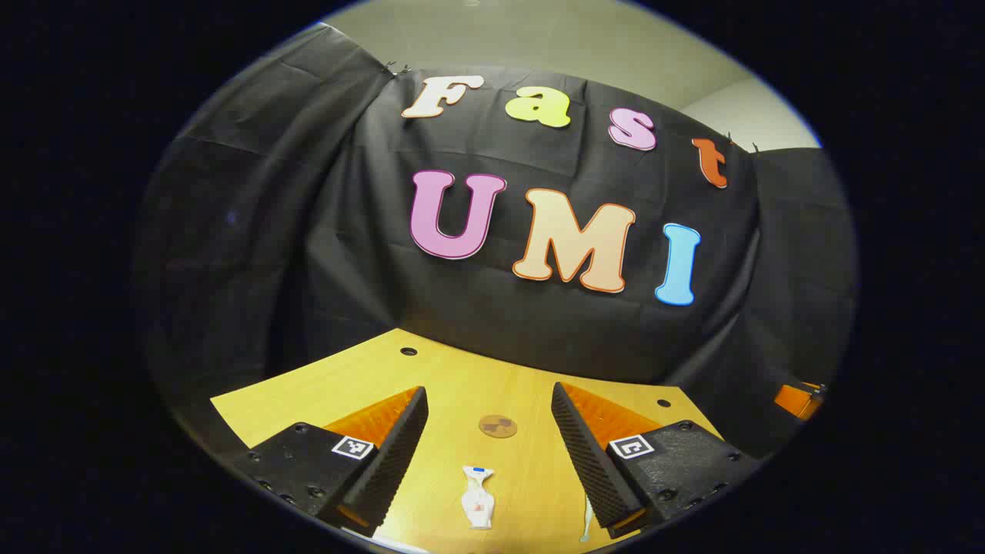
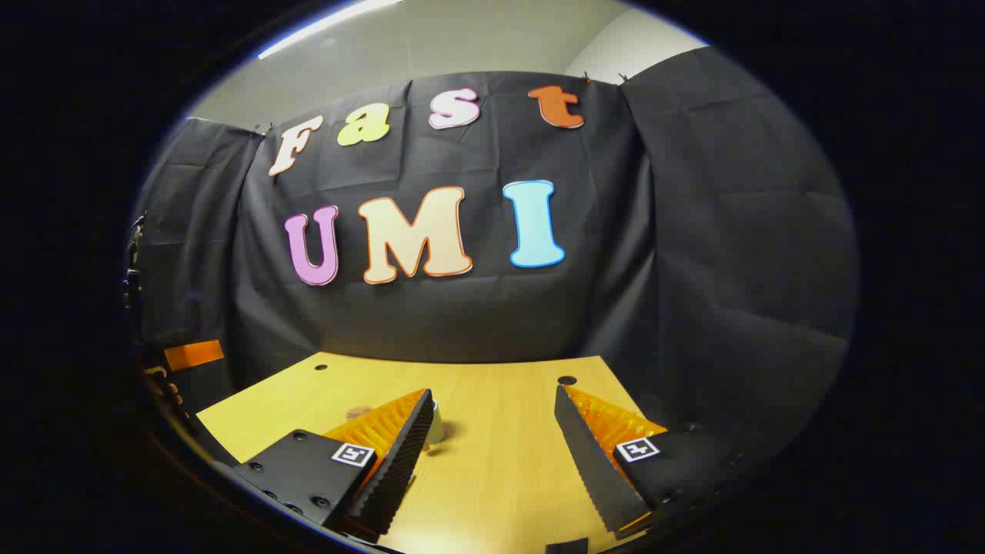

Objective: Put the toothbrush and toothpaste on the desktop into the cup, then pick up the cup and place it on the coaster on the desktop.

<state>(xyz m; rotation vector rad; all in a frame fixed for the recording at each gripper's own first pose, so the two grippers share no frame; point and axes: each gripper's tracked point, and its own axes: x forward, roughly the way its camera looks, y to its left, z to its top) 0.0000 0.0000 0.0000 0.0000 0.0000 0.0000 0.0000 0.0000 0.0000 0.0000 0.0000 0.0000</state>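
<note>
So far nothing is picked up. On the wooden worktop (image 1: 462,377) lies the round coaster (image 1: 498,425), and nearer lies the toothpaste (image 1: 478,497), between the left gripper (image 1: 489,454)'s wide-open, empty fingers. The cup (image 2: 435,423) peeks out behind the right gripper (image 2: 492,462), also wide open and empty. I think grabbing the toothpaste comes next.

Light wooden desktop (image 1: 454,385) with small round holes lower centre; draped black cloth wall (image 2: 692,254) behind; pale ceiling (image 2: 462,38) at top.
</note>
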